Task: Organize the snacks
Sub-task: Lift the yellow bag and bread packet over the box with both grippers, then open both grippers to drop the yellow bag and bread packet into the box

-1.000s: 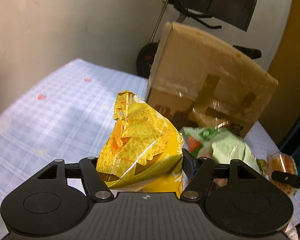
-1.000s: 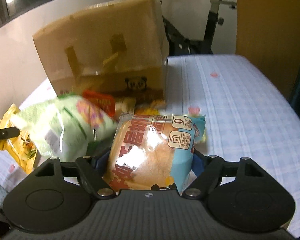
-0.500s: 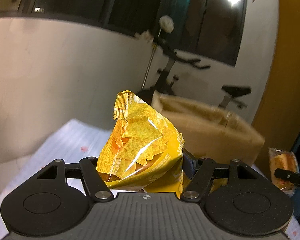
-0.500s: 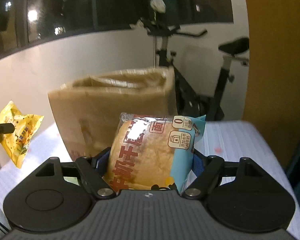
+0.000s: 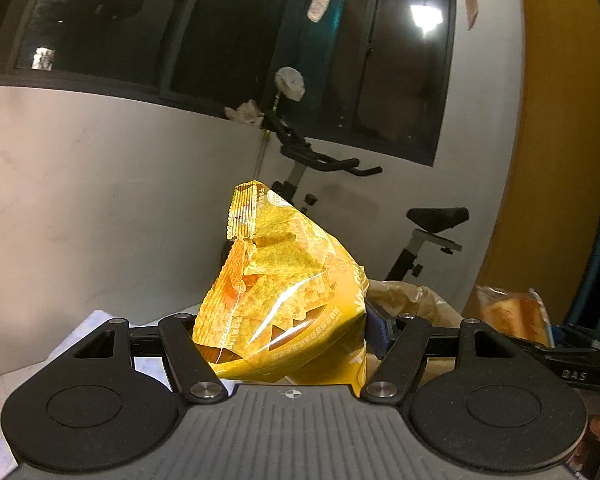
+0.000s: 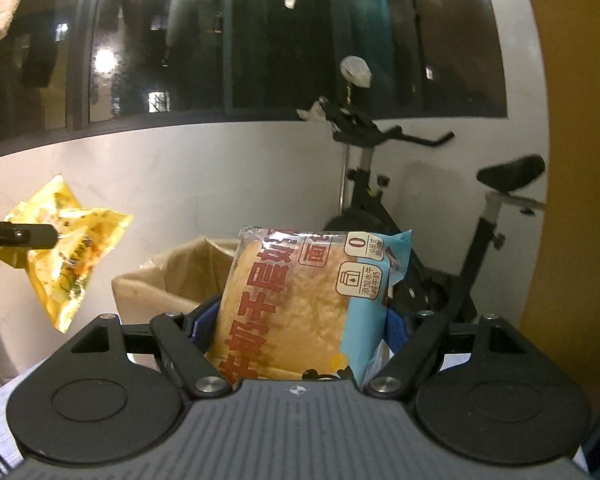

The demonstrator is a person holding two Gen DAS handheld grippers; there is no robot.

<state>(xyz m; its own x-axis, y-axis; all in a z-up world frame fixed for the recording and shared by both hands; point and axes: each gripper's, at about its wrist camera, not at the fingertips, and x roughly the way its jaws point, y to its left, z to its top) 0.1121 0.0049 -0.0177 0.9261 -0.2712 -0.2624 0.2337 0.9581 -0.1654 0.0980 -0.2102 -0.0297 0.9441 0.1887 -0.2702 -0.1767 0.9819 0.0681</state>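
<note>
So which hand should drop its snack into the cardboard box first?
Probably right. The right gripper holds the bread packet with the cardboard box opening directly behind it; the left gripper holding the yellow chip bag looks off to the box's left.

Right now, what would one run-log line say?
left claw: grips yellow chip bag | right claw: grips bread pack | cardboard box: open, behind

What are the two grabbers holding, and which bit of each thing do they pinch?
The left hand-held gripper pinches the yellow snack bag by its lower end. The right hand-held gripper squeezes the wrapped bread across its lower sides.
</note>
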